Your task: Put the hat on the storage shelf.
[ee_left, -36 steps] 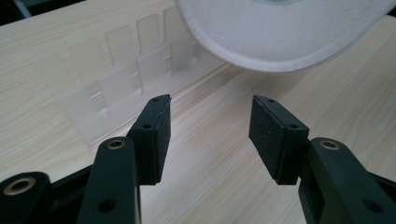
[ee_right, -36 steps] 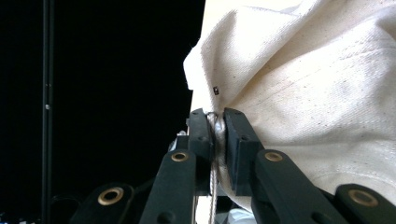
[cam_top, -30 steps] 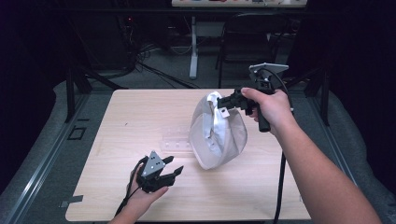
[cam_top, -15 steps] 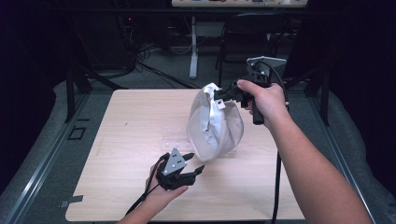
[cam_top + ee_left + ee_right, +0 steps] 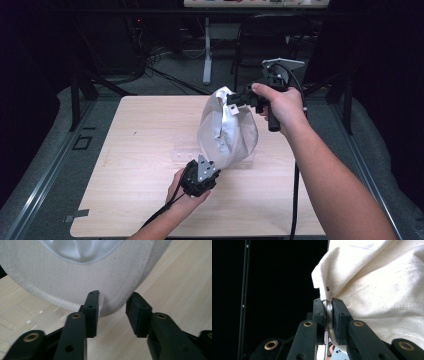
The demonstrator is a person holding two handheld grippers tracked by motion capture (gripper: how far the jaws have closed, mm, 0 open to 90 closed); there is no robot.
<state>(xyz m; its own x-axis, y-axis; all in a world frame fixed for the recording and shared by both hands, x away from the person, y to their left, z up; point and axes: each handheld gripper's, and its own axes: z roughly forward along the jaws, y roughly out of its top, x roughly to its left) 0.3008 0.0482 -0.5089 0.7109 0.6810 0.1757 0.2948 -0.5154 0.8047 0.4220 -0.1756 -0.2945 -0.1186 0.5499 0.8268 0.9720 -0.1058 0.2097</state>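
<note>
A white cloth bag (image 5: 227,132) hangs above the wooden table (image 5: 140,150), held up by its top edge. My right gripper (image 5: 235,100) is shut on that edge; in the right gripper view its jaws pinch the bag's (image 5: 382,290) fabric and zipper. My left gripper (image 5: 212,175) sits low at the bag's bottom corner. In the left gripper view it (image 5: 112,308) stands open, and the bag's (image 5: 82,272) lower edge hangs down between its fingertips (image 5: 92,307). The bag's shiny lining shows at the top of that view.
A clear plastic sheet (image 5: 186,150) lies flat on the table under the bag. Dark floor, cables and a stand (image 5: 206,55) lie beyond the table's far edge. A cable (image 5: 296,195) trails down from my right gripper along the forearm.
My left gripper has moved right and forward to the bag's bottom corner. My right gripper has lifted the bag slightly higher.
</note>
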